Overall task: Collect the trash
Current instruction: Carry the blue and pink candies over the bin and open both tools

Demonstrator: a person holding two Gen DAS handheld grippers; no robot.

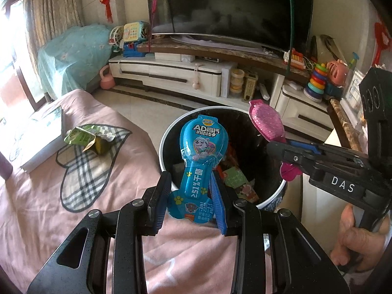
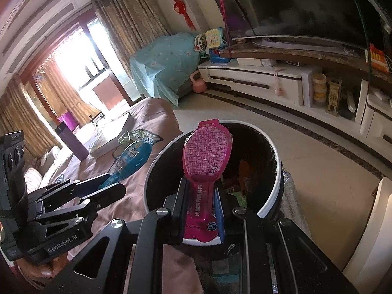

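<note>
My left gripper (image 1: 189,183) is shut on a blue spoon-shaped snack wrapper (image 1: 201,147) and holds it over the near rim of a round black trash bin (image 1: 169,132) with a white rim. My right gripper (image 2: 199,191) is shut on a pink spoon-shaped wrapper (image 2: 205,152), also above the bin (image 2: 274,188). The right gripper (image 1: 279,148) with the pink wrapper (image 1: 265,122) shows at the right of the left wrist view. The left gripper (image 2: 111,182) with the blue wrapper (image 2: 132,156) shows at the left of the right wrist view. Trash lies inside the bin.
A crumpled green carton (image 1: 91,138) lies on a pink-covered surface (image 1: 36,208) left of the bin, near a white book (image 1: 41,137). A purple bottle (image 2: 72,140) stands further back. A TV stand (image 1: 171,73) with toys and a TV (image 1: 235,7) lies beyond.
</note>
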